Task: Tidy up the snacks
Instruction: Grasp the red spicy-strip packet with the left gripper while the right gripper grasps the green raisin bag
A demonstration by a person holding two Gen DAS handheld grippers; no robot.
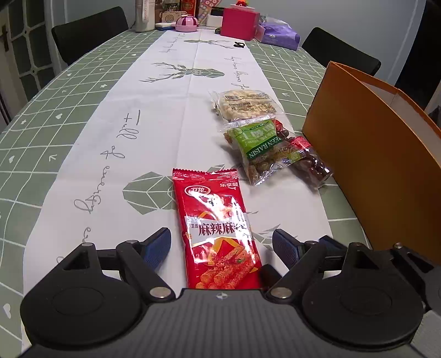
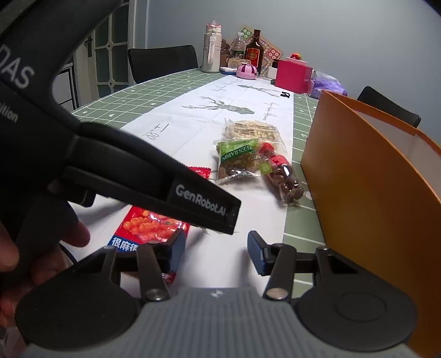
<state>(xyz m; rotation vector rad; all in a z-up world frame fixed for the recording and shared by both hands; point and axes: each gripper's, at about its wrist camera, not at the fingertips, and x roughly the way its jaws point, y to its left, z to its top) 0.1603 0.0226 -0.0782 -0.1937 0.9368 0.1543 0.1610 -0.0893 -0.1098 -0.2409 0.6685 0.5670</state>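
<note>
A red spicy snack packet [image 1: 217,228] lies flat on the white table runner, between the wide-spread fingers of my left gripper [image 1: 222,246]; the blue pads do not touch it. Farther off lie a green raisin packet [image 1: 259,143], a clear bag of brown sweets [image 1: 308,159] and a pale cracker packet [image 1: 245,104]. An open orange box [image 1: 372,165] stands to the right. In the right wrist view my right gripper [image 2: 216,254] is open over bare runner, its left finger at the edge of the red packet [image 2: 154,225]. The left gripper's body [image 2: 137,170] hides most of that packet.
A pink box [image 1: 239,23], a purple bag [image 1: 278,33], a pink round tin [image 1: 187,23] and bottles [image 2: 253,52] crowd the table's far end. Black chairs [image 1: 88,33] stand at both sides. A hand [image 2: 41,247] shows at the left of the right wrist view.
</note>
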